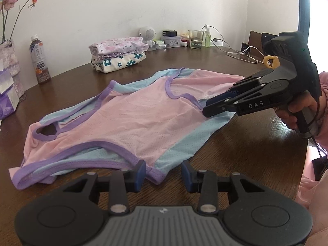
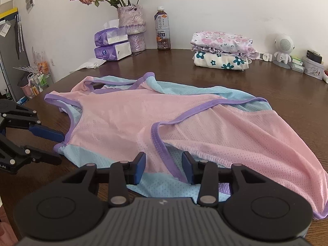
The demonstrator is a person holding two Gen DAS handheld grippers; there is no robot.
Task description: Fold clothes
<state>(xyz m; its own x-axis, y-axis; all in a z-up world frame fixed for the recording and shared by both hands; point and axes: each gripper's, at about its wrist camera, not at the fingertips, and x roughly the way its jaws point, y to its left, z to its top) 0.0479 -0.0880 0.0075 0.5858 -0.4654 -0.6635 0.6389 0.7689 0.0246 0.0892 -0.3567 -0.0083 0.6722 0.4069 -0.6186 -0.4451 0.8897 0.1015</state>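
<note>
Two folded garments [image 2: 222, 50] stacked at table [image 1: 246, 143] back – done. Pink-blue vest [image 1: 127, 119] lies spread, unfolded. Left gripper [image 1: 164, 173] parted, empty; right gripper [image 2: 164, 164] parted over vest hem – no clamp yet.

Pink and light-blue mesh tank top [image 2: 131, 110] with purple trim lies spread on dark wooden table [image 2: 256, 82]. Right gripper [image 2: 164, 167] low at the near edge, blue pads apart — purple-bound hem and pink fabric sit between them; contact with the pads unclear. Left gripper [image 2: 55, 145] at the left edge, its upper blue finger touching the top's purple strap, jaws parted. Behind: stack of folded floral clothes [image 2: 222, 50], brown tea bottle [image 2: 162, 29], vase of dried roses [image 2: 132, 28], two purple tissue packs [image 2: 112, 45], small white robot-shaped figure [image 2: 284, 48], tin [image 2: 313, 69] at far right.
</note>
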